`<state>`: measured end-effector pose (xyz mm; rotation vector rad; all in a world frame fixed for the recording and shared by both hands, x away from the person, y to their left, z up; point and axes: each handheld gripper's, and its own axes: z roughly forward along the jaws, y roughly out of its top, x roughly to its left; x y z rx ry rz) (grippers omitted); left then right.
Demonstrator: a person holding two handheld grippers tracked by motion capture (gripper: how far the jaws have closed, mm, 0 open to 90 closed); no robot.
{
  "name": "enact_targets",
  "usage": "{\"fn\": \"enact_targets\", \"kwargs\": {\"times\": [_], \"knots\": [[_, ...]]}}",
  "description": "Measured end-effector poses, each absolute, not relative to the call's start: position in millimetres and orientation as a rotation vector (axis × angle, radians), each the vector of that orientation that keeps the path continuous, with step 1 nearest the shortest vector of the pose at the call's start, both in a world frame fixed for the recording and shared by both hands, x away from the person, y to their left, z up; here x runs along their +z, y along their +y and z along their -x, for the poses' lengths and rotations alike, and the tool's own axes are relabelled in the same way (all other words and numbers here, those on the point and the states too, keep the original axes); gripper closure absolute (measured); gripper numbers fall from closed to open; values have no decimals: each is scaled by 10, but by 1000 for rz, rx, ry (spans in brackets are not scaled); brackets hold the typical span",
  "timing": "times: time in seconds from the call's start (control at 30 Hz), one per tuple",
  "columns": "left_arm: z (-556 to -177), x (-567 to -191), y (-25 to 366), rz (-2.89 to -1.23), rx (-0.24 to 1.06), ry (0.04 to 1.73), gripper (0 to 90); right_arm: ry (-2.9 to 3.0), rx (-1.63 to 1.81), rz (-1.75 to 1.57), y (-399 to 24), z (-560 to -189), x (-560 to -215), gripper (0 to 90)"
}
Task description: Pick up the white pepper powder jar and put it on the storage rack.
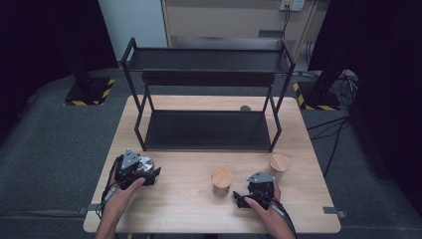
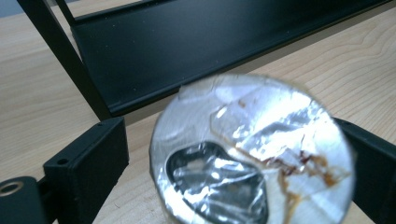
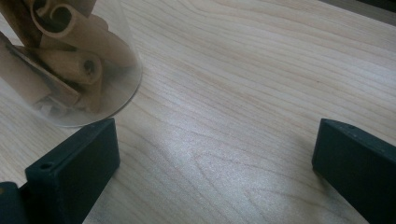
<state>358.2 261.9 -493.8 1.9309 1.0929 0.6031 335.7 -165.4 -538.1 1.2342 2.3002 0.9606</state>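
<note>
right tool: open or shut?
Open. In the right gripper view the right tool has its jaws wide apart with bare table between them; the cinnamon jar sits outside, beside one jaw.

I can read no words, labels, brands or numbers on anything in front of me on the worktop (image 1: 189, 199).

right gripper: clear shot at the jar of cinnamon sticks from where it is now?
Probably yes. The right gripper is open with nothing between its jaws, and the jar of cinnamon sticks stands just ahead, off toward one jaw. Bare table lies between them, so it would need a small sideways shift to straddle the jar.
</note>
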Motion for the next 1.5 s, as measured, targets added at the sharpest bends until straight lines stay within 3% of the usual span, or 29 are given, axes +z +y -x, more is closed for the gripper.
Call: {"fn": "enact_targets", "kwargs": {"times": [0.6,0.97,1.5], "knots": [[-3545,-5152,2646,-1918,617,1080,88,2300,961,-1235,-1654,-3357,-5381,7],[-3513,-5188,2659,-1888,599,1050,296,2300,960,-1234,-1654,-3357,-5381,7],[-3497,-4995,2621,-1904,595,981,297,2300,960,-1235,-1654,-3357,-5381,7]]}}
